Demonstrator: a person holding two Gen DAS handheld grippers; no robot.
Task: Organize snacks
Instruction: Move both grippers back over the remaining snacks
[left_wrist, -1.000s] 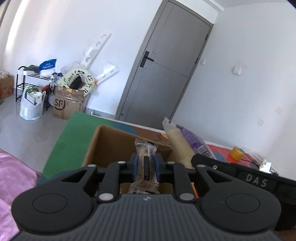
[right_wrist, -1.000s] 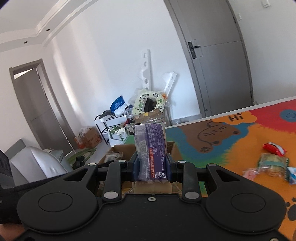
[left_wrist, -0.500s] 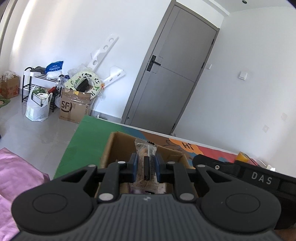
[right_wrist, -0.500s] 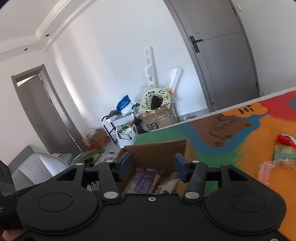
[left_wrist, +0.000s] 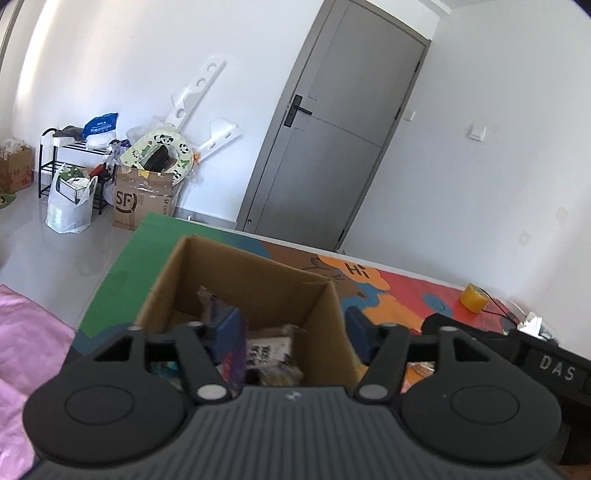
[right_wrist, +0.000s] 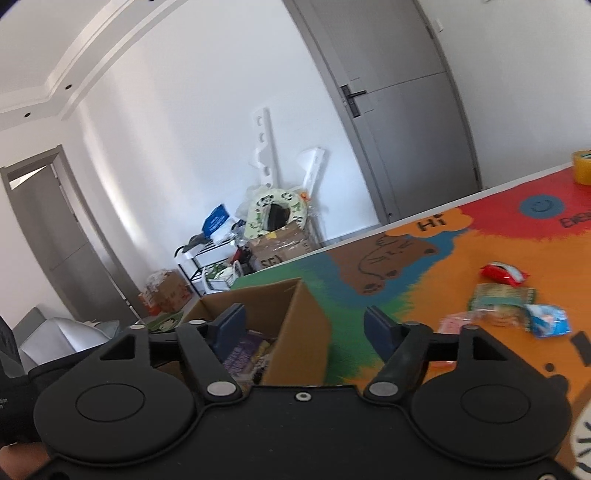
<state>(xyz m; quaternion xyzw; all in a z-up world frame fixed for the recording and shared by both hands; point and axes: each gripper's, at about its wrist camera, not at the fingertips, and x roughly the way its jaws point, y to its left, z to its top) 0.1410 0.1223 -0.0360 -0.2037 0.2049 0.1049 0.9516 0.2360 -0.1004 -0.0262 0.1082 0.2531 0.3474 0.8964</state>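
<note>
Both tools now gape empty: the left tool (left_wrist: 293, 334) hangs over the open brown cardboard box (left_wrist: 236, 291) with its blue pads spread wide, where half a second ago it clenched a clear-wrapped snack bar. That bar is no longer between the pads; it has most likely dropped in among the packets in the box, though it cannot be picked out there. A purple snack packet (left_wrist: 231, 332) stands among them against the left pad. The right tool (right_wrist: 303, 326), released half a second earlier, has swung rightward, so the box corner (right_wrist: 295, 325) sits between its spread pads and more of the colourful cartoon mat on the desk (right_wrist: 424, 273) shows.

Two deliveries are therefore done, and the job turns to what remains loose. Well apart from the box, on the orange part of the mat, lie a red crinkled packet (right_wrist: 502, 273), a green-edged biscuit pack (right_wrist: 500, 297), a pale blue wrapped snack (right_wrist: 548, 319) and a blurred pink wrapper (right_wrist: 456, 323). By its heading, the right tool seems bound for that cluster.
</note>
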